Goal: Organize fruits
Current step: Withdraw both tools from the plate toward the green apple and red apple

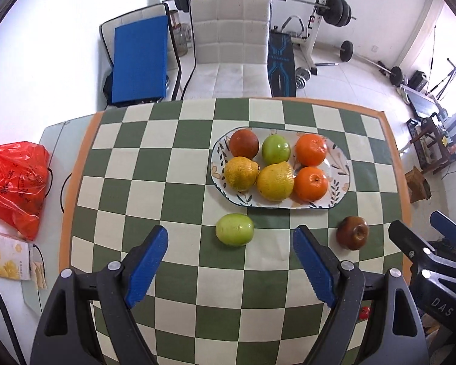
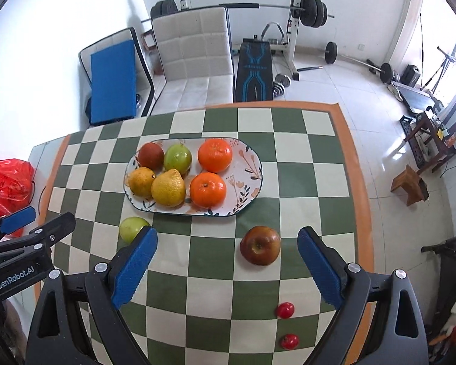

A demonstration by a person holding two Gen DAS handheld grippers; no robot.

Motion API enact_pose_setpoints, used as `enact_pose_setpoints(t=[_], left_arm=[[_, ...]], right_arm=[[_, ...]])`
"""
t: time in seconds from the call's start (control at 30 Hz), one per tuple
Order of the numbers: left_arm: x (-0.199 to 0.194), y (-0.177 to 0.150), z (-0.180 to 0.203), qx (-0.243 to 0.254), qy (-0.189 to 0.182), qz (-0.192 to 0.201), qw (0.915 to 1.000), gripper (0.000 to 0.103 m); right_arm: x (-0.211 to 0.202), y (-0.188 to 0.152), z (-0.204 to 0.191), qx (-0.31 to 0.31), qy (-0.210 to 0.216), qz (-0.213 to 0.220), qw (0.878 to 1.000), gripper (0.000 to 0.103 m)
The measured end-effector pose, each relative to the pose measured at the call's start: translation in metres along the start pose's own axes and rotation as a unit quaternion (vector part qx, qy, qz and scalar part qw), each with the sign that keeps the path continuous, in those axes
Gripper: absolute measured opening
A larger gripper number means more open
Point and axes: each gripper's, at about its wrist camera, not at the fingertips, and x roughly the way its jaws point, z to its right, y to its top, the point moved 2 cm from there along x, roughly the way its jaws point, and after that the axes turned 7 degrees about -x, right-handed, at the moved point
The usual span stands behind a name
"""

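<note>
Fruits sit sorted in pairs on the plate [image 1: 339, 164], while a green apple [image 1: 234, 229] and red apple [image 2: 260, 245] wait on the worktop [image 1: 179, 273] just ahead of the left claw [image 1: 230, 269] and right claw [image 2: 226, 266], both wide and empty, likely ready to add them.

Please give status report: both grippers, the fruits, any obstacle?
Left gripper open, empty; right gripper same. Green apple and red apple off plate. Path clear.

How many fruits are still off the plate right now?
4: a green apple and a dark red apple just in front of the plate, plus two small red fruits on the cloth's near right. Gripper bodies may hide others.
</note>
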Motion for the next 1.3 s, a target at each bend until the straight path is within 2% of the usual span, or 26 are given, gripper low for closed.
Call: enact_pose_setpoints(t=[0.37, 0.5, 0.73, 0.97, 1.1, 1.13, 1.17, 1.3], left_arm=[[-0.057, -0.022, 0.004, 0.008, -0.014, 0.044, 0.9989, 0.084], [-0.082, -0.029, 0.007, 0.018, -0.014, 0.073, 0.9971, 0.084], [-0.1, -0.04, 0.014, 0.029, -0.023, 0.086, 0.9956, 0.084], [-0.096, -0.045, 0.016, 0.021, -0.025, 0.084, 0.996, 0.084], [-0.087, -0.04, 0.015, 0.019, -0.016, 0.079, 0.9966, 0.085], [-0.082, -0.038, 0.014, 0.016, -0.012, 0.077, 0.9968, 0.089], [-0.078, -0.036, 0.013, 0.015, -0.01, 0.075, 0.997, 0.102], [-0.051, -0.024, 0.004, -0.007, -0.001, 0.058, 0.9983, 0.103]], right_arm=[[-0.08, -0.019, -0.006, -0.006, 0.004, 0.051, 0.999, 0.096], [-0.099, -0.028, -0.004, -0.003, 0.005, 0.066, 0.998, 0.096], [-0.121, -0.037, -0.001, 0.0, 0.001, 0.082, 0.997, 0.096], [-0.12, -0.037, 0.003, 0.012, 0.006, 0.084, 0.996, 0.096], [-0.105, -0.035, 0.012, 0.028, 0.01, 0.074, 0.997, 0.099], [-0.097, -0.034, 0.015, 0.034, 0.014, 0.069, 0.997, 0.099], [-0.09, -0.033, 0.018, 0.039, 0.016, 0.065, 0.997, 0.099], [-0.044, -0.032, 0.035, 0.061, 0.027, 0.026, 0.997, 0.099]])
